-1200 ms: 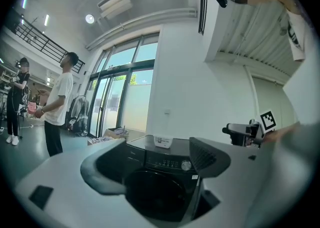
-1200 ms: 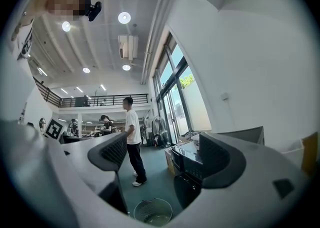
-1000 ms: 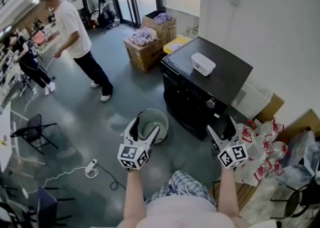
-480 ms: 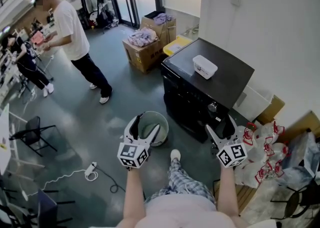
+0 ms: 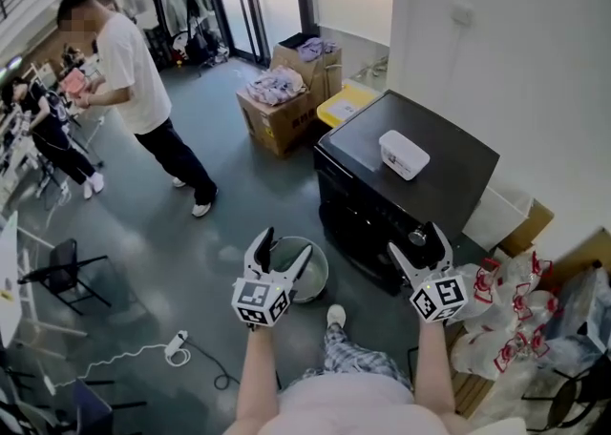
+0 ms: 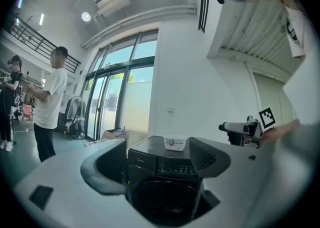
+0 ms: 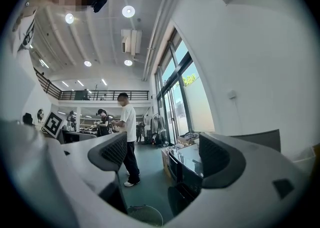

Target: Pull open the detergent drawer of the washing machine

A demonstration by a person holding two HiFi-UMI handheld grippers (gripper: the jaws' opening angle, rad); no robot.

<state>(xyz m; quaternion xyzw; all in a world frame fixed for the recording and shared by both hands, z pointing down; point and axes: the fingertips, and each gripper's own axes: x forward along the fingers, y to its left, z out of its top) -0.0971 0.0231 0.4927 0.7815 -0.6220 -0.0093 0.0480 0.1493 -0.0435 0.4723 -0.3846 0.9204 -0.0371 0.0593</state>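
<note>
The black washing machine (image 5: 401, 196) stands against the white wall, its front facing down-left. Its detergent drawer (image 6: 141, 160) is the shut panel at the front's upper left, seen straight ahead in the left gripper view. A white box (image 5: 404, 155) lies on the lid. My left gripper (image 5: 280, 254) hangs open over a grey basin (image 5: 307, 274), well short of the machine. My right gripper (image 5: 420, 246) is open beside the machine's near corner and knob (image 5: 417, 235). Nothing is between either pair of jaws. In the right gripper view the machine (image 7: 187, 172) shows between the jaws.
A person (image 5: 134, 90) stands on the grey floor at the far left. Cardboard boxes (image 5: 282, 104) full of clothes and a yellow bin (image 5: 348, 101) stand beyond the machine. White bags with red handles (image 5: 501, 323) pile up at the right. A power strip (image 5: 175, 347) lies on the floor.
The view has moved closer to the machine, with both grippers carried forward and still open. My foot has come into view below the basin. The standing person shifted slightly.
</note>
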